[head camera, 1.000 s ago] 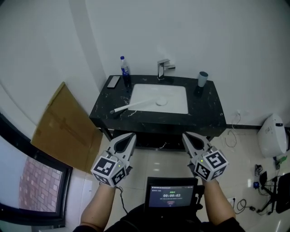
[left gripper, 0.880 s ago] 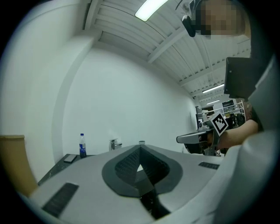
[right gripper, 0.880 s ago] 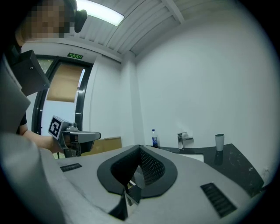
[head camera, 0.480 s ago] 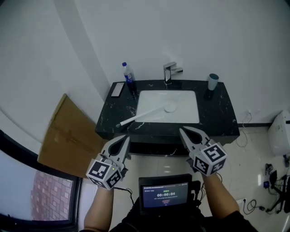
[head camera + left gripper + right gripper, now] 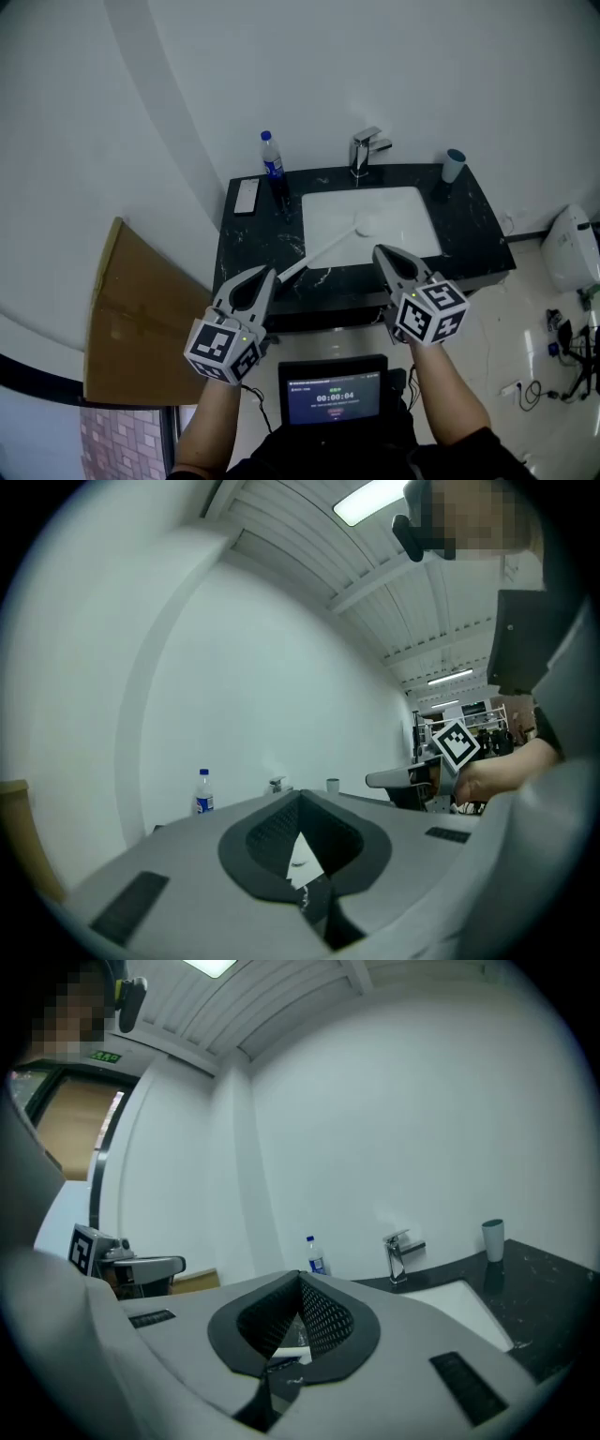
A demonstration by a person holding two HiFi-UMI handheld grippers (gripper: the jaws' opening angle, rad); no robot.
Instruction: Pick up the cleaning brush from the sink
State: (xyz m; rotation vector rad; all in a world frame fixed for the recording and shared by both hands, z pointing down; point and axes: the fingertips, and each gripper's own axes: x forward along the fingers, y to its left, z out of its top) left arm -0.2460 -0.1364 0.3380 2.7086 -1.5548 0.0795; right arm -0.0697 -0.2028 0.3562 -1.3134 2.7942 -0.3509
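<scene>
**Grabbing a long skinny brush out of a sink: where would you pinch it?**

So the cleaning brush (image 5: 323, 251) is a long white stick lying on a slant. The head end is down in the white sink (image 5: 412, 206) near the drain. The handle runs out over the front-left rim, and its tail rests on the black counter (image 5: 248, 234).

It looks like light plastic to me, stiff along the shaft, and probably slick if the basin's wet. With that length, a pinch right at the tail would likely let the head droop and twist. I'd go partway up the handle, about where it crosses the rim and probably sits a bit clear of the surface. Jaws across the shaft, not along it.

Around it there's a faucet (image 5: 366, 150) behind the basin, a water bottle (image 5: 273, 164) back-left and a cup (image 5: 454, 165) back-right, all well apart from the brush.

The left gripper (image 5: 263, 276) and right gripper (image 5: 381, 251) hover at the counter's front edge. Both have their jaws together with nothing in them. The left tip is near the handle's tail, so whichever one goes in has to open up first.
</scene>
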